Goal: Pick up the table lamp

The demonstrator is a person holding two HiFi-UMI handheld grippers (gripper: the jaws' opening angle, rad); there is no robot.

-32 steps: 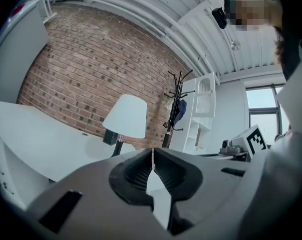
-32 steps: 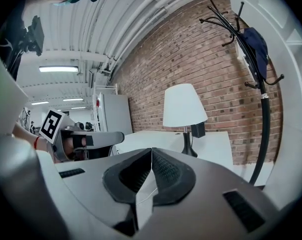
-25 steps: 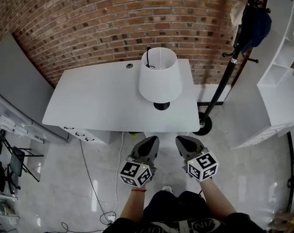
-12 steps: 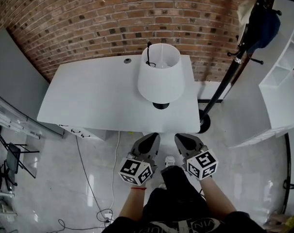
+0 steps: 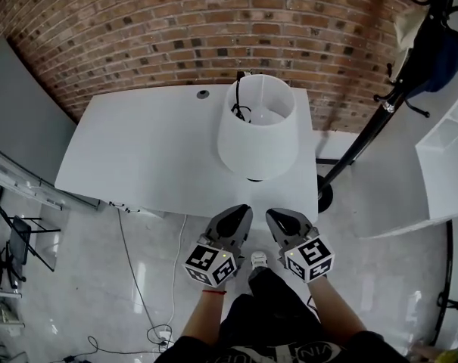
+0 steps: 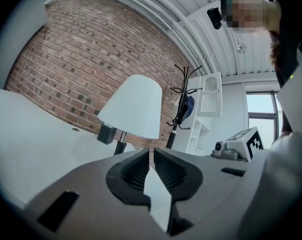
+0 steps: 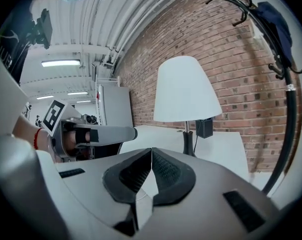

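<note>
The table lamp has a white cone shade (image 5: 257,131) on a thin stem with a dark round base (image 5: 253,178). It stands upright on the right part of the white table (image 5: 138,150). The left gripper view shows the lamp (image 6: 133,109) ahead on the left, the right gripper view shows the lamp (image 7: 184,91) ahead on the right. My left gripper (image 5: 232,221) and right gripper (image 5: 281,221) hover side by side just in front of the table's front edge, apart from the lamp. Both are shut and hold nothing, as seen at the left gripper (image 6: 151,150) and the right gripper (image 7: 151,150).
A brick wall (image 5: 138,36) runs behind the table. A black coat stand (image 5: 365,134) with a dark bag rises to the table's right, and white shelves (image 5: 448,150) stand beyond it. A small black box (image 7: 204,127) hangs by the lamp's stem. A cable (image 5: 138,278) trails on the floor.
Both grippers and my view have come closer to the table. The lamp looks larger, and the gripper tips now lie near the table's front edge. Both grippers stay shut.
</note>
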